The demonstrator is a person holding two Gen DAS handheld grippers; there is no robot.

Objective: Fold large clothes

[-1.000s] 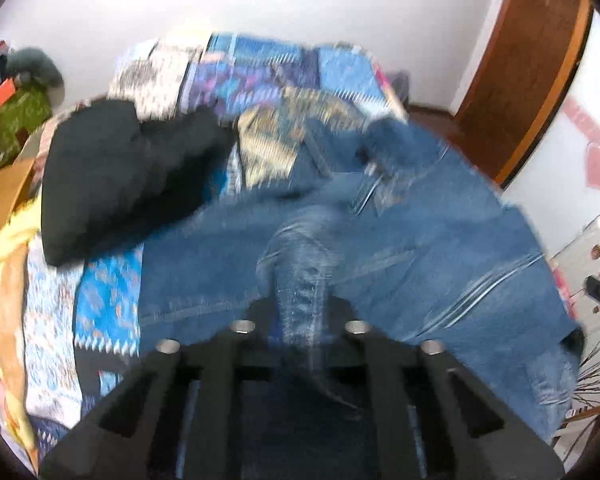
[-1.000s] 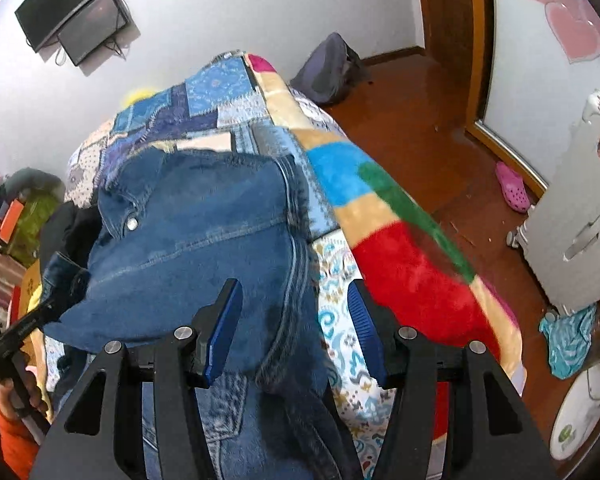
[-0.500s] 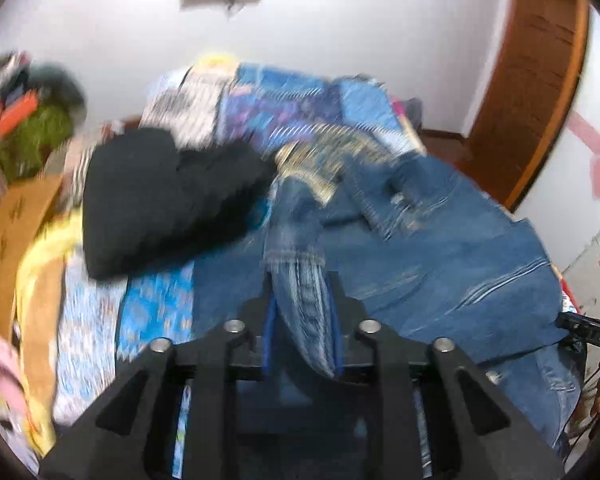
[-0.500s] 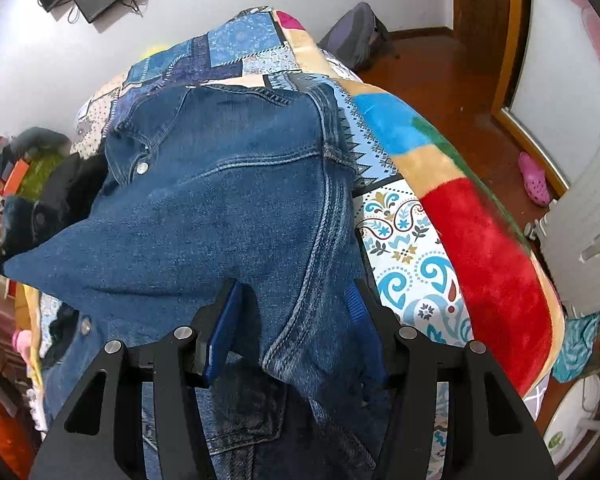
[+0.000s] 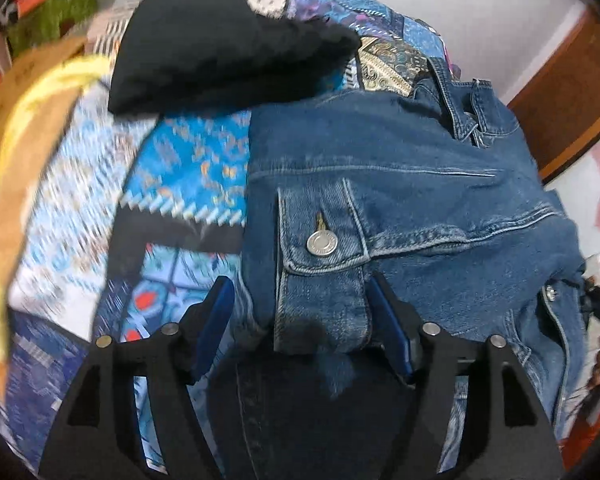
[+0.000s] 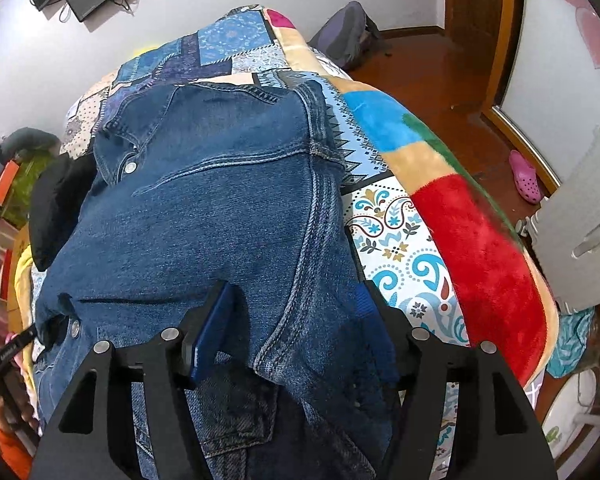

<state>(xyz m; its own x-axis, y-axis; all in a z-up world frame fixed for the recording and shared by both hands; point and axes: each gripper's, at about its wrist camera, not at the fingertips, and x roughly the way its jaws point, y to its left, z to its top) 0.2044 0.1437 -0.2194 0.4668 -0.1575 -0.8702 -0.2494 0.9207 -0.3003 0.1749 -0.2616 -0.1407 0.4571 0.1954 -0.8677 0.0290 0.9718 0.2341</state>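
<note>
Each tool, the left tool and the right tool, has black angular arms with triangular cut-outs, round silver screw heads, and blue ribbed pads. An orange sleeve shows at the right view's lower-left corner.

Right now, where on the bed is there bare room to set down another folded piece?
Bare bedspread shows between the denim jacket and the red blanket edge, and another patch lies between the jacket and the black garment. It is crowded at the black garment and by the yellow cloth. Both grippers straddle denim.
</note>
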